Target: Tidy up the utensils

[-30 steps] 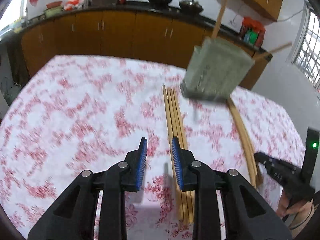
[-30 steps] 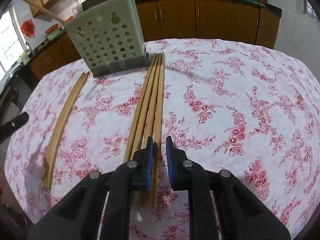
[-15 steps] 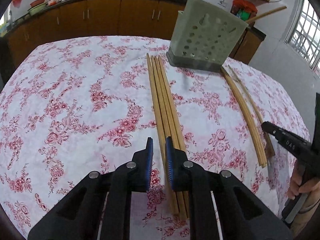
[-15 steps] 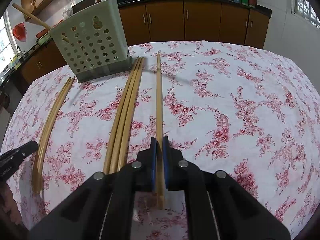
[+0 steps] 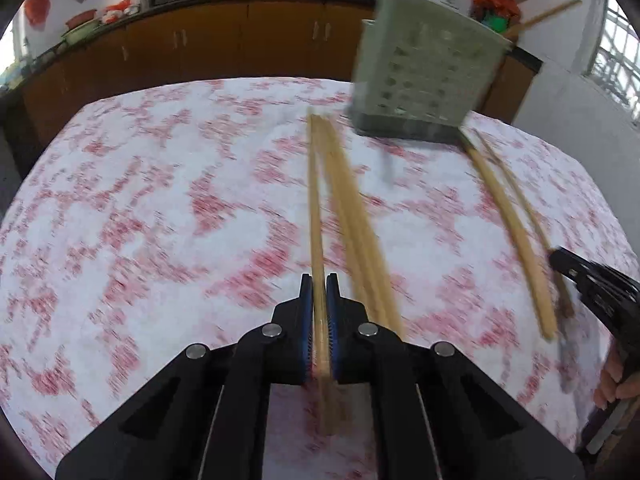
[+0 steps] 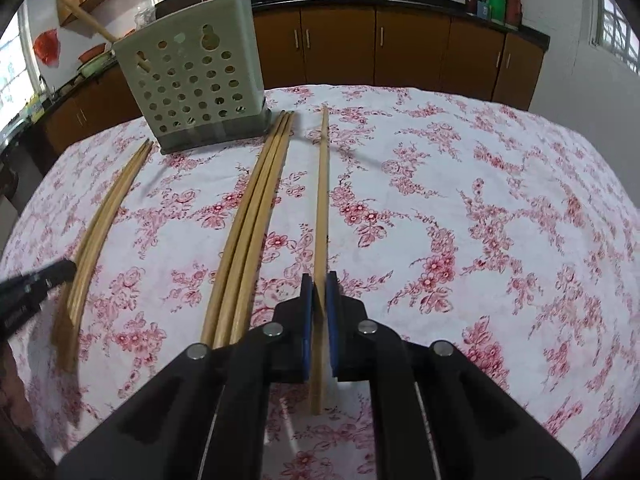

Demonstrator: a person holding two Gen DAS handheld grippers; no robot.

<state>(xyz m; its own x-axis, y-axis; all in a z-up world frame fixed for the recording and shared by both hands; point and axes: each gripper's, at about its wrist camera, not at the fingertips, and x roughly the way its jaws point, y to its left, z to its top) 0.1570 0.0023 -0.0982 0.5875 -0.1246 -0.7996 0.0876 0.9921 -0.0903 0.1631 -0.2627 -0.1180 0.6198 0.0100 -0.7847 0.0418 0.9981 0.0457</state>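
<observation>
Right wrist view: the right tool [image 6: 319,286] pinches one chopstick [image 6: 322,200] between its pads, near the stick's near end; its long axis runs near to far toward the holder [image 6: 192,92], lying apart to the right of a bundle [image 6: 256,216]. Left wrist view, blurred: the left tool [image 5: 319,292] is pressed on another stick [image 5: 314,216], just left of that bundle, pointing far. A pair [image 6: 104,224] lies left on the floral bench [image 6: 480,220]. No writing is readable.
</observation>
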